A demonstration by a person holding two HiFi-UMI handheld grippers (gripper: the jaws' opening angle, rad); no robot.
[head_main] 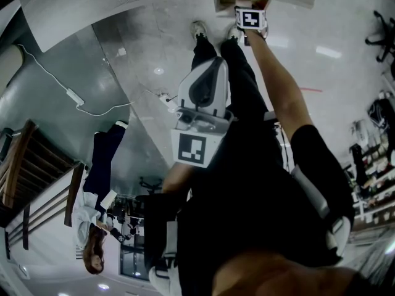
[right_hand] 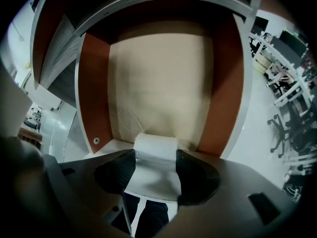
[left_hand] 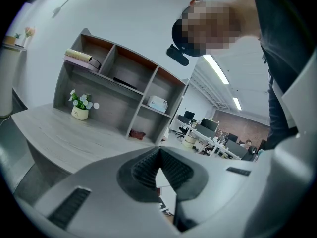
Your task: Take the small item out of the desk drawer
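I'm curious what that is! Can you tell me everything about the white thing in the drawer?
The white roll is small and soft-looking, like rolled cloth or paper. It lies crosswise at the near end of the open drawer, over its pale floor. The right hand-held gripper clamps it from both sides.

small white roll point(right_hand: 156, 147) on its side, pinched between the jaws of right gripper point(right_hand: 155, 162), at near edge of open drawer point(right_hand: 94, 93); pale floor, red-brown walls.
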